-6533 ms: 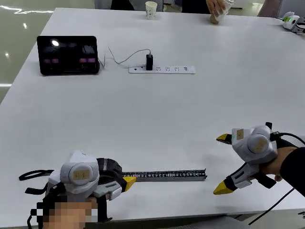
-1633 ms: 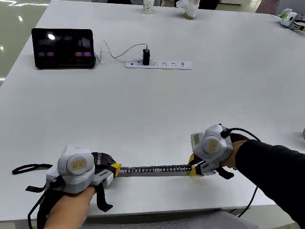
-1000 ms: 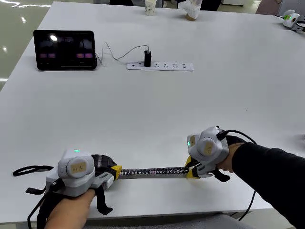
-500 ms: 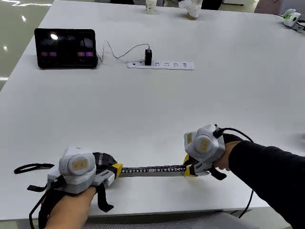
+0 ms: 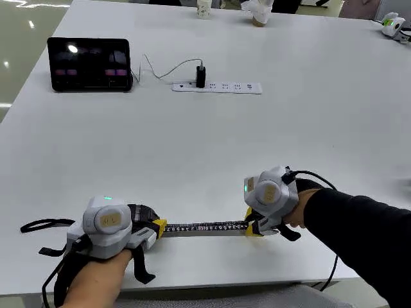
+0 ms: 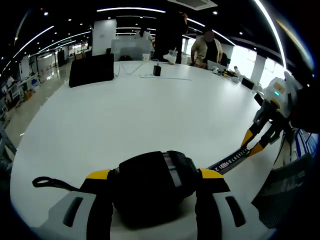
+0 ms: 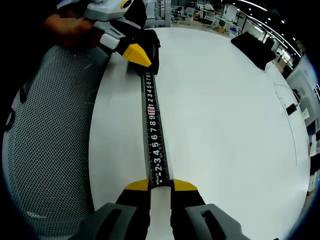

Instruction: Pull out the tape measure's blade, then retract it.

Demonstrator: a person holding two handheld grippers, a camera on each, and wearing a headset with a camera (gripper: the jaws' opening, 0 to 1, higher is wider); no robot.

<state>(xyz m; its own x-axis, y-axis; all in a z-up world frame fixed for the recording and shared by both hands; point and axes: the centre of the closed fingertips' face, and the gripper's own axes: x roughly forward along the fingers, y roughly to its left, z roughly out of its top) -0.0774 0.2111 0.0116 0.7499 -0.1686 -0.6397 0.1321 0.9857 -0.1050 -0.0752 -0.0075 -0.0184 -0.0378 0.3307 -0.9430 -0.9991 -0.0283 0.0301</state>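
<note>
Head view: right hand-held gripper, pinching the tip of the black numbered steel blade, sits closer to the black round tape measure case than a second ago. Less blade is out, so retraction looks underway. The dark sleeve reaches low toward the case.
Left gripper view: left hand-held gripper clamps the case on the white tabletop.
Right gripper view: jaws pressed on the blade end, aimed at the case.

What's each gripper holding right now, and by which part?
Left gripper: shut on the black tape measure case, jaws on its two sides. Right gripper: shut on the free end of the black numbered blade.
</note>
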